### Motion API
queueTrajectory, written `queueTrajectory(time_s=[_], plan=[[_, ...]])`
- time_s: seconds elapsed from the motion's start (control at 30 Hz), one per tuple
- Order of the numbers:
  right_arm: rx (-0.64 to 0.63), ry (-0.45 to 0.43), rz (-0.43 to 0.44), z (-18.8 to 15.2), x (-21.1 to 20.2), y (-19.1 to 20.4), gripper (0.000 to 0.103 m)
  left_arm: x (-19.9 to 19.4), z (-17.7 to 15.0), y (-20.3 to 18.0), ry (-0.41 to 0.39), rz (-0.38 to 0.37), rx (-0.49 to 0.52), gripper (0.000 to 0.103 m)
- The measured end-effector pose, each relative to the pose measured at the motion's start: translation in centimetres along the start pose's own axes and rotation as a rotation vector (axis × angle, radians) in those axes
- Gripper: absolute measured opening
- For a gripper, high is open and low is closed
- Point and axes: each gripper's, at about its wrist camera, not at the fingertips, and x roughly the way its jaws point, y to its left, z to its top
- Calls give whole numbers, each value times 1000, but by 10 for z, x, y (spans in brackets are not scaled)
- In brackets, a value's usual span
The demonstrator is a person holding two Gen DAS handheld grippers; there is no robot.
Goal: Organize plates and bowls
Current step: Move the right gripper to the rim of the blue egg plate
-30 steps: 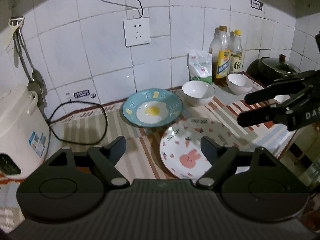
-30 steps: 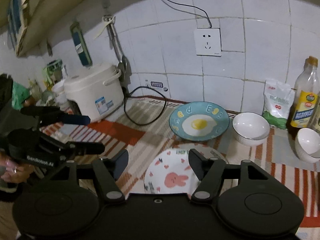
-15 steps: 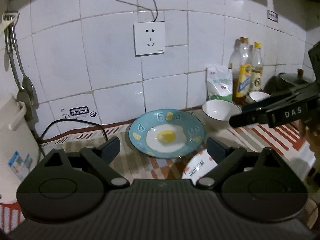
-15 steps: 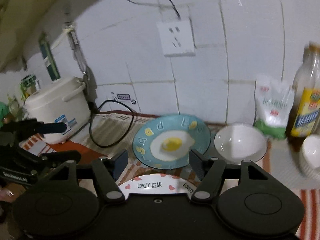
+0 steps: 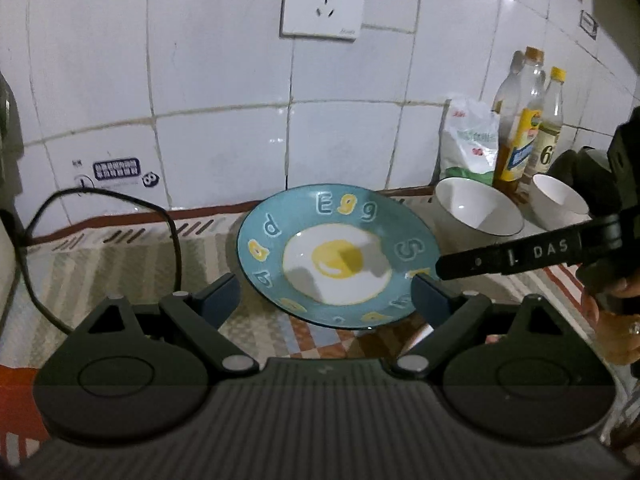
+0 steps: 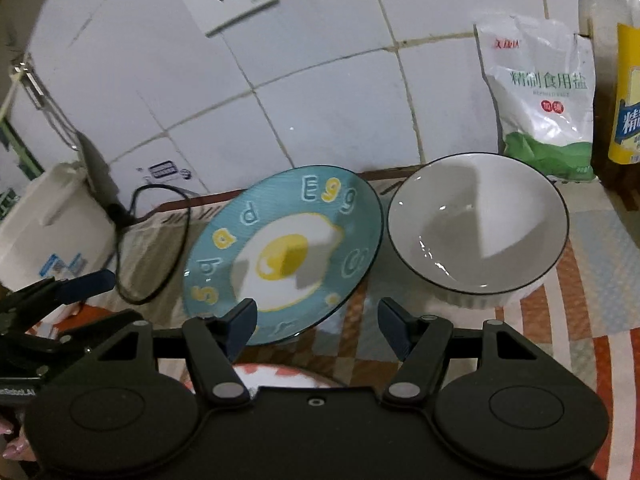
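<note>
A blue plate with a fried-egg picture point(image 5: 336, 256) lies flat on the striped cloth by the tiled wall. My left gripper point(image 5: 324, 296) hovers at its near rim. The jaws are closing, the rim sits between the fingers, and the pads stay clear of it. To the right stand a white bowl point(image 6: 476, 236) and a second white bowl point(image 5: 560, 200). My right gripper point(image 6: 316, 316) is open and holds nothing, between the blue plate point(image 6: 280, 252) and the nearer bowl. A rabbit-print plate point(image 6: 276, 376) shows only as a sliver under it.
A white rice cooker point(image 6: 52, 232) stands at the left with a black cord point(image 5: 100, 240) looping over the cloth. A salt bag point(image 6: 544, 92) and oil bottles point(image 5: 520, 128) stand against the wall at the right. A wall socket point(image 5: 322, 0) is above.
Both grippers came forward and down toward the dishes. The blue plate and the nearer bowl now fill the views, and the rabbit plate has slipped under the grippers. The right view has rolled.
</note>
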Motion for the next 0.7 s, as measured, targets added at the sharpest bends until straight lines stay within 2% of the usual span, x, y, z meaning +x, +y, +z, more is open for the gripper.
queueTrajectory(time_s=[0.27, 0.37, 0.4, 0.43, 0.5, 0.7], plan=[[11, 4, -67, 5, 22, -2, 71, 39, 2, 14, 71, 6, -82, 89], [29, 10, -82, 4, 29, -4, 67, 53, 2, 22, 98, 2, -131, 79], [29, 13, -97, 4, 30, -4, 66, 58, 2, 25, 106, 3, -146, 68], [29, 18, -112, 3, 33, -4, 64, 63, 2, 28, 123, 7, -162, 62], [43, 19, -116, 3, 36, -6, 63, 71, 1, 34, 143, 15, -199, 62], [104, 16, -63, 8, 44, -12, 45, 85, -2, 54, 136, 62, -284, 60]])
